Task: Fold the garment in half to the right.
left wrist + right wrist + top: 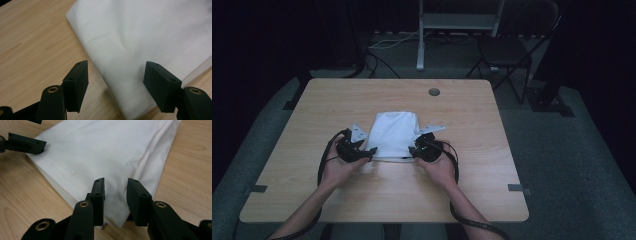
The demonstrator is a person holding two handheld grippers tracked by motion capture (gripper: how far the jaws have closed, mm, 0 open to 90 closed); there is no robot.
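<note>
I am working on a folded white cloth (393,135) that is lying flat in the middle of the desk (312,200), its near hem facing me at six o'clock. I am judging it as light, soft and limp: it is going to sag and unfold if I lift it from one point, and the stacked layers may slide over each other, so I am aiming for the two near corners, where the stitched hem gives the jaws something firmer to pinch through all the layers.

My left gripper (115,85) is sitting at the cloth's near corner at about seven o'clock, its jaws standing wide apart with the hemmed corner lying between them on the desk; the pads are not pressing on anything. My right gripper (115,198) is at the near corner at about five o'clock, its jaws narrowly apart and straddling the cloth's corner. I am seeing a gap on either side of the fabric, so I am reading it as not gripped yet.

There are no containers on the desk. Beyond the desk, at about one o'clock, a folding chair (507,50) is standing on the dark floor.
</note>
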